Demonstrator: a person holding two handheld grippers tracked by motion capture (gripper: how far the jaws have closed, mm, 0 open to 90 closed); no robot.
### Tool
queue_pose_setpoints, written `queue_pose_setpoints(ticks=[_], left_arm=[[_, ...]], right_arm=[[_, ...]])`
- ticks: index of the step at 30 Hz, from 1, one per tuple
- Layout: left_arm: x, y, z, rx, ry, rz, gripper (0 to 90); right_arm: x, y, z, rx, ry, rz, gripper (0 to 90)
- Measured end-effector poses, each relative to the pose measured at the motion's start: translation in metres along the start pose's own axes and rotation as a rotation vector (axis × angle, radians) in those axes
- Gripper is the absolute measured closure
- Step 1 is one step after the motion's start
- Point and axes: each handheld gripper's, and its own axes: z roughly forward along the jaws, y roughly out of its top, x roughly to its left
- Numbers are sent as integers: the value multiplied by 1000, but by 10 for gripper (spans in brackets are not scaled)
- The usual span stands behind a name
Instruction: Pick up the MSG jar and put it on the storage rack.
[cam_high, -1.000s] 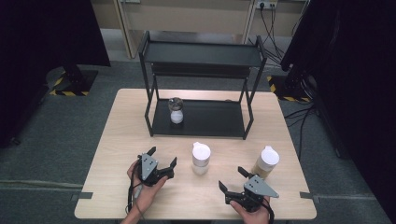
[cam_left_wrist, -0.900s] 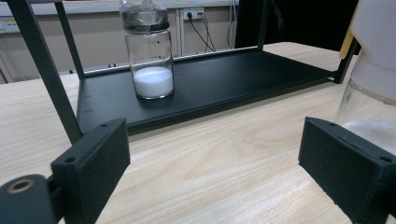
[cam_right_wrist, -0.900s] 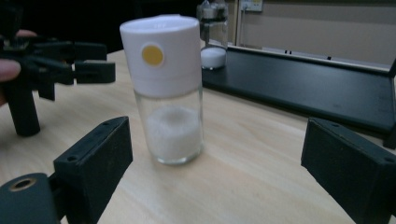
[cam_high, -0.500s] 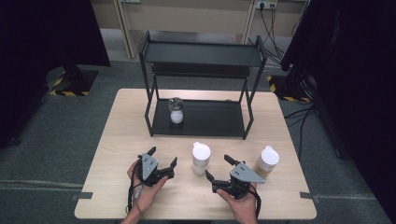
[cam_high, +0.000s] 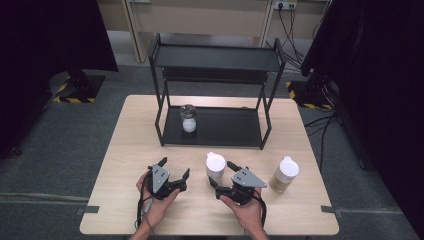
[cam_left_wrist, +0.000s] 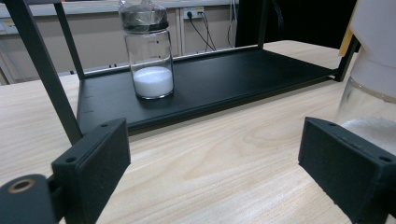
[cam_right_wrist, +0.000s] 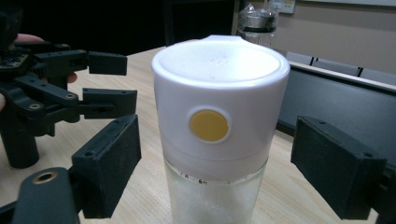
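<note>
A white-lidded glass jar (cam_high: 215, 167) (cam_right_wrist: 219, 121) of white powder stands on the wooden table (cam_high: 130, 145) near the front middle. My right gripper (cam_high: 221, 173) (cam_right_wrist: 224, 163) is open, with one jaw on each side of this jar and neither touching it. To its left, my left gripper (cam_high: 174, 167) (cam_left_wrist: 215, 172) rests open on the table with nothing between its jaws; it also shows in the right gripper view (cam_right_wrist: 70, 88). A small glass jar (cam_high: 188, 118) (cam_left_wrist: 148, 56) holding white powder stands on the lower shelf of the black rack (cam_high: 215, 75) (cam_left_wrist: 233, 79).
Another white-lidded jar (cam_high: 284, 175) with tan contents stands at the front right of the table. The rack's upper shelf (cam_high: 215, 56) is bare. Dark curtains and cables lie beyond the table.
My right gripper has moved left, from beside the tan jar to the middle jar, and its jaws now straddle it. The left gripper has stayed put.
</note>
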Motion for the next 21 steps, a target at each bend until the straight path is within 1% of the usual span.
queue_pose_setpoints(ticks=[6,11,16,21], left_arm=[[-1,0,0,0,1,12,86],[-1,0,0,0,1,8,86],[-1,0,0,0,1,14,88],[-1,0,0,-1,3,10,89]], right_arm=[[-1,-2,7,12,6,-18,214],[-1,-3,11,18,7,-21,237],[-2,-5,14,18,11,-31,299],[-2,-5,15,14,16,-31,304]])
